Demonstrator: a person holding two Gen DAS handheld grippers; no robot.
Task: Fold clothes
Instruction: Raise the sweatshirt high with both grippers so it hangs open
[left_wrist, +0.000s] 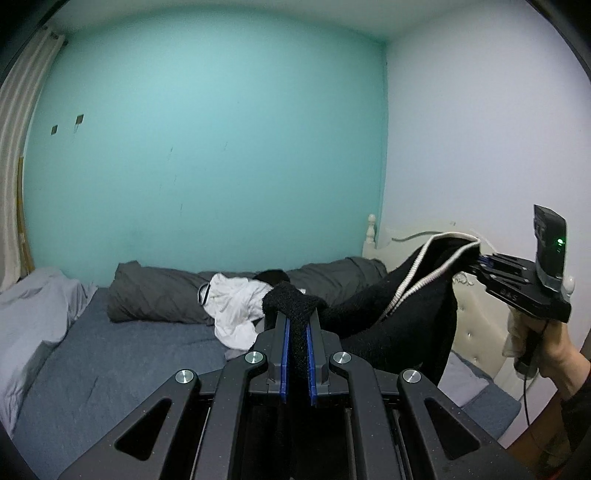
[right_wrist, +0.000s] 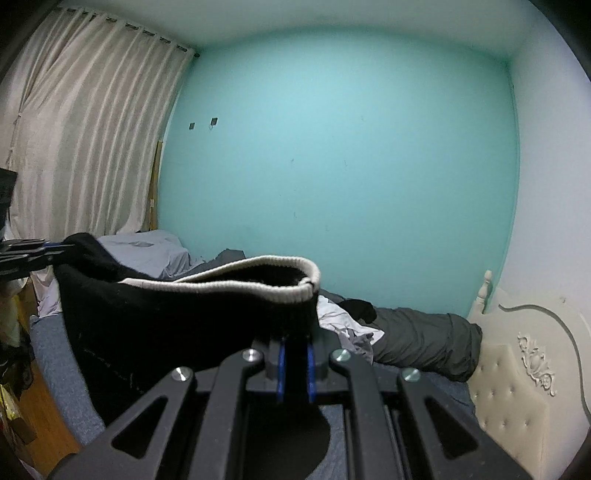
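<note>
Teal wall behind one bed (left_wrist: 122, 354). Two grippers, left (left_wrist: 299, 332) and right (right_wrist: 295, 350), both clamp one black sweater (left_wrist: 402, 306) above the bed; one white garment (left_wrist: 236, 306) lies beyond

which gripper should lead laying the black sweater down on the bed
Right, probably. The right gripper pinches the cream-trimmed edge of the black sweater, the garment's clearest straight line. The left gripper grips only a bunched wad, so it can follow. Both jaws are closed on fabric above the bed.
</note>
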